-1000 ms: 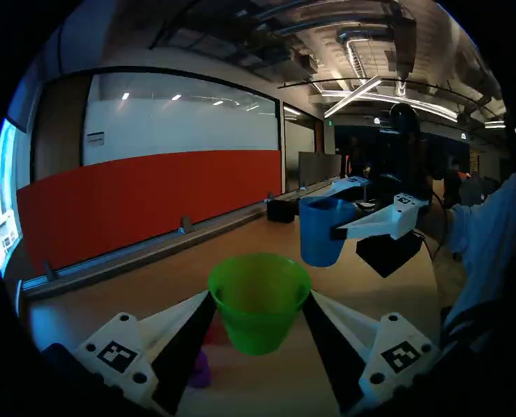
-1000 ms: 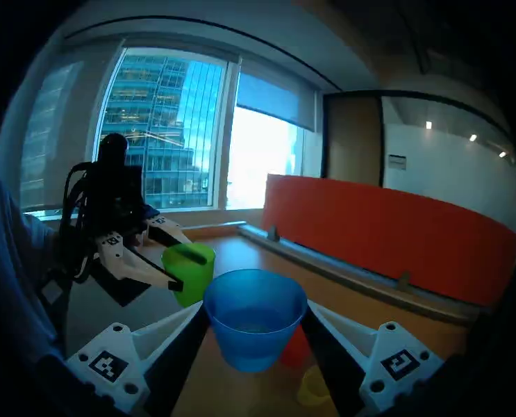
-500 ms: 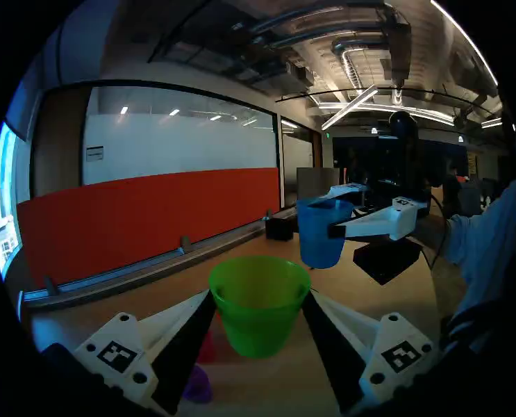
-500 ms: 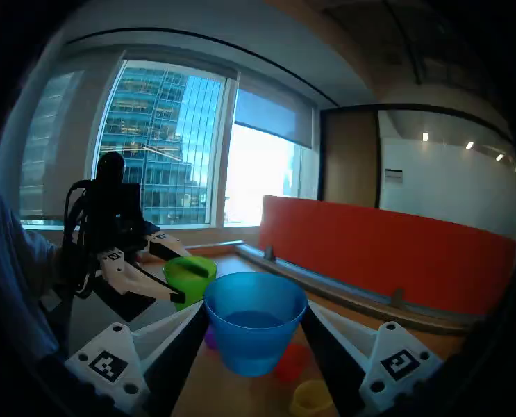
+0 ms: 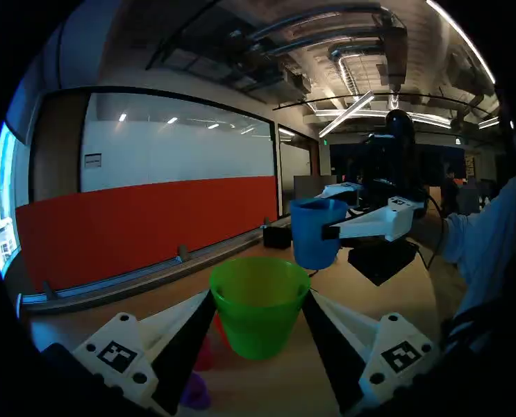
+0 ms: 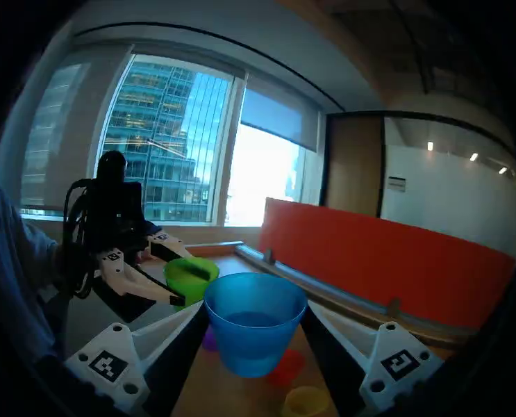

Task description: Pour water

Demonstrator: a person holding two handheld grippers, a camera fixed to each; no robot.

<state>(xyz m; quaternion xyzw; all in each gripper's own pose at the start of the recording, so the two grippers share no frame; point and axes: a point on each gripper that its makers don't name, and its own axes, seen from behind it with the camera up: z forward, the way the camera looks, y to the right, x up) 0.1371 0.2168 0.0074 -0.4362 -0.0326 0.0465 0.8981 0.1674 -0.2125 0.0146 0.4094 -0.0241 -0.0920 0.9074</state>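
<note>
Pinching the green cup (image 5: 260, 316), lower centre, in my left gripper (image 5: 258, 300); right gripper (image 6: 255, 311) is clamping the blue cup (image 6: 255, 333) (water inside).

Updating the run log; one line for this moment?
left gripper: shut on green cup | right gripper: shut on blue cup, upright, water inside | pour: not started

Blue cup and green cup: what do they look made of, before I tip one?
The blue cup looks like thin plastic: smooth, evenly coloured wall, light glowing through it. The green cup seems the same plastic, semi-glossy, its rim bright and slightly see-through. Neither shows glass-like clarity or ceramic thickness.
</note>
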